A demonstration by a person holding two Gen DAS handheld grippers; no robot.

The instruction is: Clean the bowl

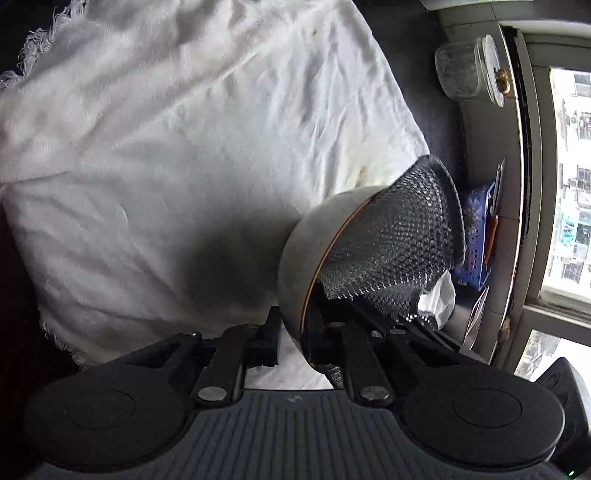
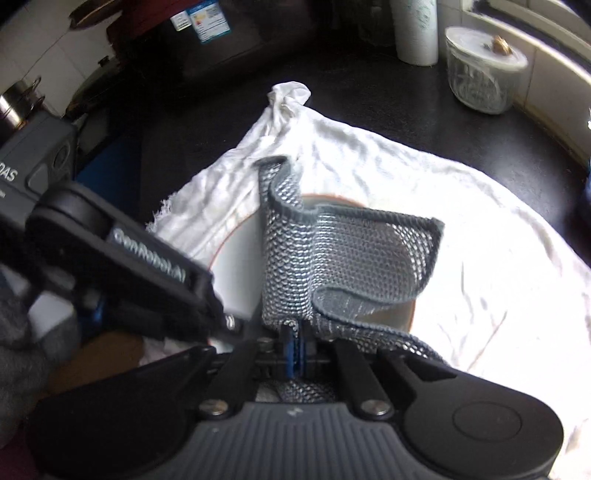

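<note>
A grey-white bowl (image 1: 306, 251) with a brown rim is tipped on its side over a white towel (image 1: 184, 147). My left gripper (image 1: 295, 332) is shut on the bowl's rim, one finger outside and one inside. A silver mesh scrubbing cloth (image 1: 391, 236) fills the bowl's mouth. In the right wrist view my right gripper (image 2: 297, 343) is shut on the folded mesh cloth (image 2: 332, 251), which lies against the bowl's (image 2: 236, 266) pale inside. The left gripper (image 2: 225, 317) comes in from the left onto the rim. Much of the bowl's inside is hidden by the cloth.
The white towel (image 2: 480, 258) covers a dark counter (image 2: 369, 92). A lidded glass jar (image 2: 480, 70) and a paper roll (image 2: 415, 29) stand at the back right. A blue basket (image 1: 476, 236) sits by the window (image 1: 569, 184). Pots (image 2: 14, 103) stand far left.
</note>
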